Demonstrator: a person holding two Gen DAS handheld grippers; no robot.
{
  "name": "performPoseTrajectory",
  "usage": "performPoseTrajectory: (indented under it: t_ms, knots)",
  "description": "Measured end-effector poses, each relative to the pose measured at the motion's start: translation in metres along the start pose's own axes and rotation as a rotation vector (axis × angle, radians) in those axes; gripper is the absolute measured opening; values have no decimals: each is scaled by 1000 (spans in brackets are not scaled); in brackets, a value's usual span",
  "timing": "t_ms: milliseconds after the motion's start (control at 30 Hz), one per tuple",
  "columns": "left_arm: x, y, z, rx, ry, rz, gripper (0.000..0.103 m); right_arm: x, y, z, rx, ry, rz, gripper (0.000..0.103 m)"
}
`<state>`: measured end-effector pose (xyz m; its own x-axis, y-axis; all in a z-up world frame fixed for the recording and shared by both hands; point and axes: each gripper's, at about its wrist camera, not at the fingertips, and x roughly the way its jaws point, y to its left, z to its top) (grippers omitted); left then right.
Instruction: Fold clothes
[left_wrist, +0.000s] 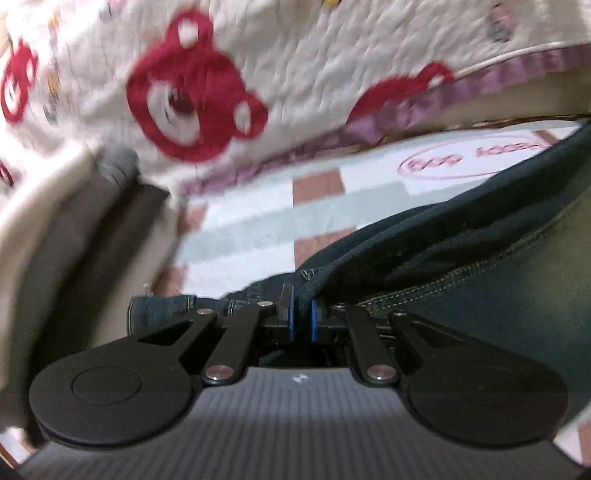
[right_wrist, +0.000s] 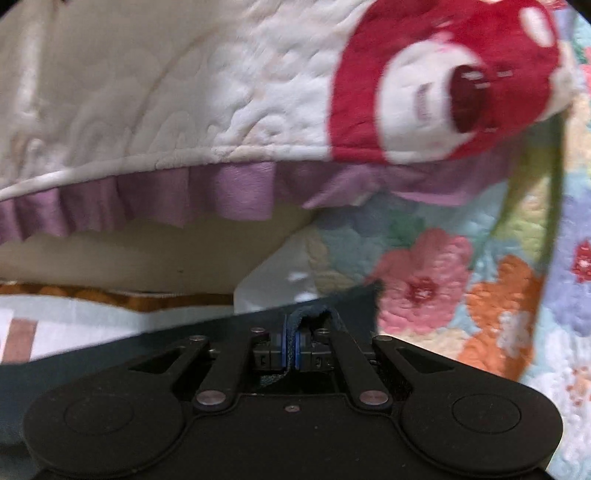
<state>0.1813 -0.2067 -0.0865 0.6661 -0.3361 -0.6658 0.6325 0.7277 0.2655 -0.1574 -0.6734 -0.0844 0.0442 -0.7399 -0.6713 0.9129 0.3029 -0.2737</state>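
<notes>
At the bottom centre of my left wrist view, the left gripper (left_wrist: 302, 314) has its blue pads pinched together on a stitched edge of the jeans (left_wrist: 480, 295). The dark denim fans away from that grip toward the right edge of the frame. I hold a seamed edge there, I think, because it is thick and won't slip.

In the right wrist view the right gripper (right_wrist: 291, 350) is likewise clamped, on a small loop of denim (right_wrist: 310, 314) puckering up between the pads at bottom centre, with the cloth running flat to the lower left. Two pinches on one garment let me carry an edge as a straight line, which a fold needs. How far the fold has got I can't judge.

Beyond the jeans lies a checked sheet (left_wrist: 258, 221), mid-frame. Farther, filling the top of both views, is a white quilt (right_wrist: 184, 92) with red bears and a purple frill. A flowered quilt (right_wrist: 461, 277) sits at the right.
</notes>
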Motion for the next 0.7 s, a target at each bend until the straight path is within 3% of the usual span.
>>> performPoseTrajectory:
  t_ms: [167, 333, 467, 533, 600, 700]
  knots:
    - [18, -1, 7, -35, 16, 14, 8, 30, 18, 3, 13, 36, -40, 3]
    - [18, 8, 30, -72, -51, -2, 8, 56, 32, 3, 26, 65, -83, 3]
    - [21, 11, 25, -95, -50, -17, 12, 77, 44, 3, 36, 88, -117, 4]
    - [23, 13, 22, -107, -50, -24, 12, 78, 48, 2, 45, 79, -112, 17]
    - [25, 14, 20, -118, -50, -32, 15, 72, 50, 0, 55, 55, -92, 37]
    - [27, 17, 16, -136, -50, -43, 16, 57, 48, -5, 52, -1, -83, 39]
